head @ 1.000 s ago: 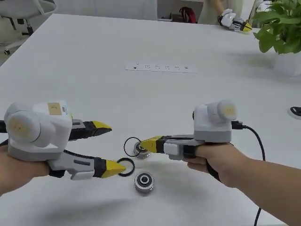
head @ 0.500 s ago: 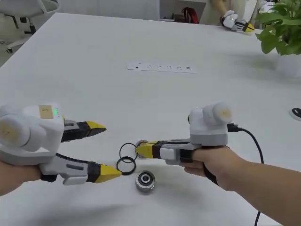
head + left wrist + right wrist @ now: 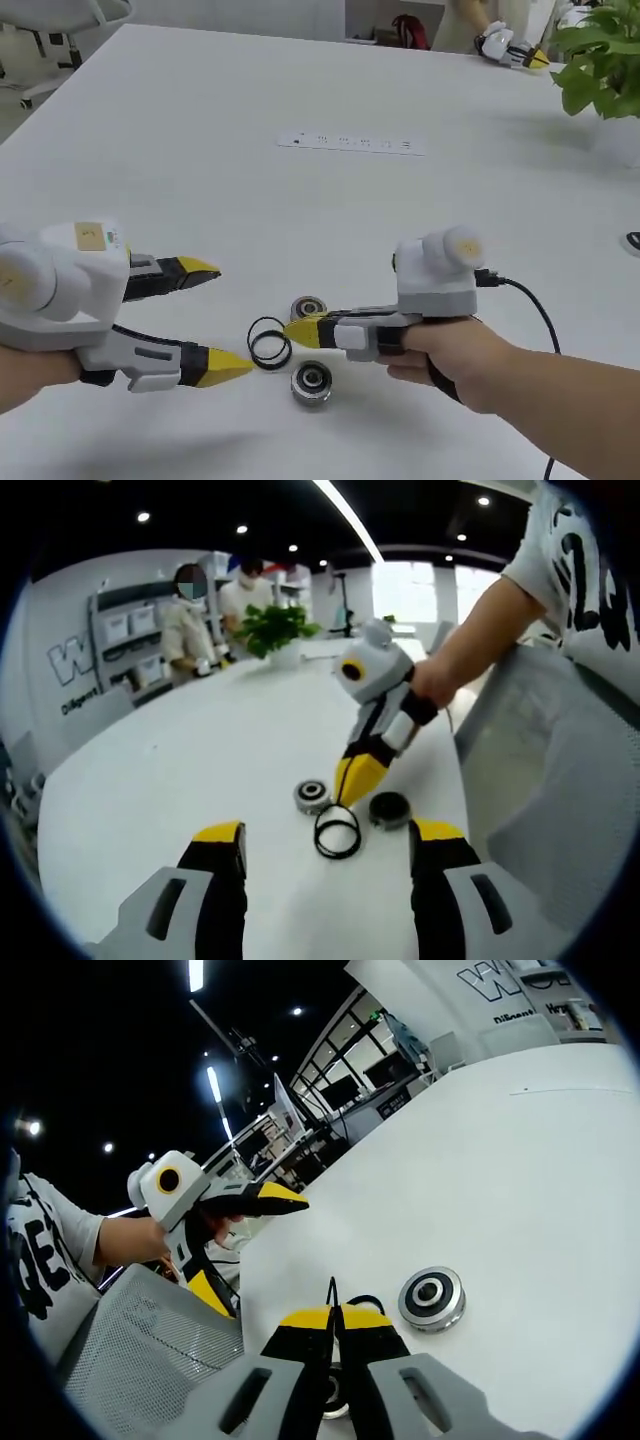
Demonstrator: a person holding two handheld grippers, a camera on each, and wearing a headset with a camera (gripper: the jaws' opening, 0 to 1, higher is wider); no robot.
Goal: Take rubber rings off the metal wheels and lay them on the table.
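Observation:
Two metal wheels lie on the white table [image 3: 300, 200]: one [image 3: 308, 306] just beyond my right gripper's tip, the other [image 3: 312, 382] nearer me. My right gripper [image 3: 293, 331] is shut on a thin black rubber ring [image 3: 262, 332], which overlaps a second ring [image 3: 272, 352] lying flat. The right gripper view has the pinched ring [image 3: 333, 1290] rising from the closed tips [image 3: 333, 1315], with a wheel [image 3: 432, 1297] to the right. My left gripper [image 3: 215, 317] stands open to the left, touching neither ring. The left gripper view has the rings [image 3: 337, 832] between its open jaws and both wheels [image 3: 312, 795] [image 3: 390, 807].
A white power strip [image 3: 345, 143] lies mid-table. A potted plant [image 3: 600, 60] and another gripper [image 3: 505, 45] sit at the far right. My right gripper's black cable [image 3: 530, 300] trails to the right. Two people [image 3: 215, 610] stand beyond the table.
My right gripper has drawn the ring off to the left, away from the farther wheel and towards the ring lying flat. The left gripper has drifted slightly left.

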